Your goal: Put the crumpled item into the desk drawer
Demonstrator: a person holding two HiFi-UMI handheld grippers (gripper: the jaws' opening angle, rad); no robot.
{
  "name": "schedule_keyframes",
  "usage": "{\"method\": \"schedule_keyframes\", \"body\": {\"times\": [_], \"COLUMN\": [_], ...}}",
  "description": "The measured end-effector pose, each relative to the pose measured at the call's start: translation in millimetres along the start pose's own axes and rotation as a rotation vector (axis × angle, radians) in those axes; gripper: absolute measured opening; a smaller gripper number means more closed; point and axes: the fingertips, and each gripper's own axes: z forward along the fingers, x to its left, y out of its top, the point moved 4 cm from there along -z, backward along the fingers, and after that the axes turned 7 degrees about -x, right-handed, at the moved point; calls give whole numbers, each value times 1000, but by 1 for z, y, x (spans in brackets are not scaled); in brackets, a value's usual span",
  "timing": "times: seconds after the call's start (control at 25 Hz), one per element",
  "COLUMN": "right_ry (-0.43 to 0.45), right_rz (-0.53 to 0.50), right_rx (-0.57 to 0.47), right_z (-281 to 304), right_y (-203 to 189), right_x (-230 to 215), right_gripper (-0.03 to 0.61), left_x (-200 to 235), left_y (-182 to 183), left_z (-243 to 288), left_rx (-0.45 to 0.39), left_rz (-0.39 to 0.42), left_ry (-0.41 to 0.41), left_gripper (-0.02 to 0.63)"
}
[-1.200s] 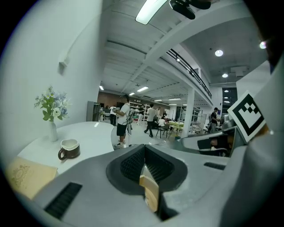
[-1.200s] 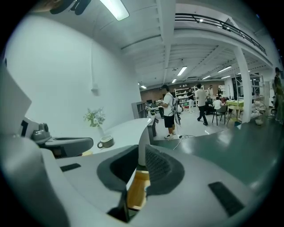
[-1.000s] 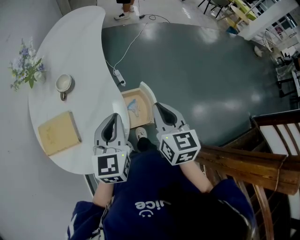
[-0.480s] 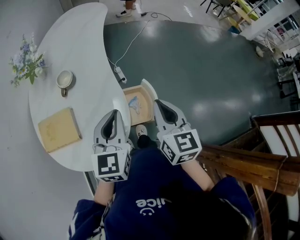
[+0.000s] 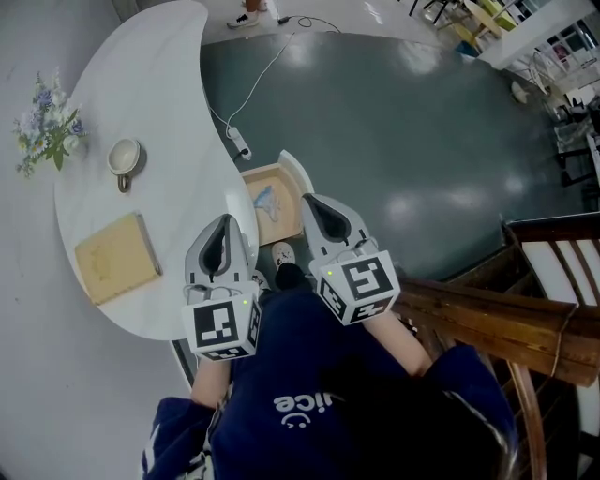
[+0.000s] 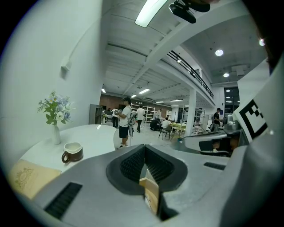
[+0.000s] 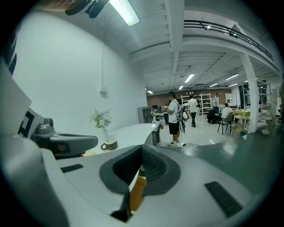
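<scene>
Evidently the crumpled item [image 5: 265,200] is already laid in the open desk drawer [image 5: 293,174], so the left gripper [image 5: 224,221] and right gripper [image 5: 309,201] are held clenched and empty.

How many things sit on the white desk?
3: a vase of flowers at the far left edge, a mug beside it, and a tan book nearer the person. The left gripper may hide more.

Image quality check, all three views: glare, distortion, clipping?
Head view: sharp and evenly lit, with soft glare patches on the dark floor. Left gripper view: strong fisheye, black corners, ceiling light clipped to white. Right gripper view: same fisheye and dark corners, its ceiling light also blown out, and the far background is small and soft.
</scene>
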Motion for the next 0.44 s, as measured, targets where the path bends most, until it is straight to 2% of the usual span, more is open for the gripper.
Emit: {"method": "schedule_keyframes", "body": {"times": [0.44], "right_ry": [15], "right_rz": [-5], "right_rx": [23], "right_z": [3], "right_y": [-3], "right_x": [-6], "right_gripper": [6], "left_x": [-4], "left_y": [-2], "left_z": [5], "left_rx": [5], "left_rz": [-8], "left_ry": [12], "left_gripper": [5]}}
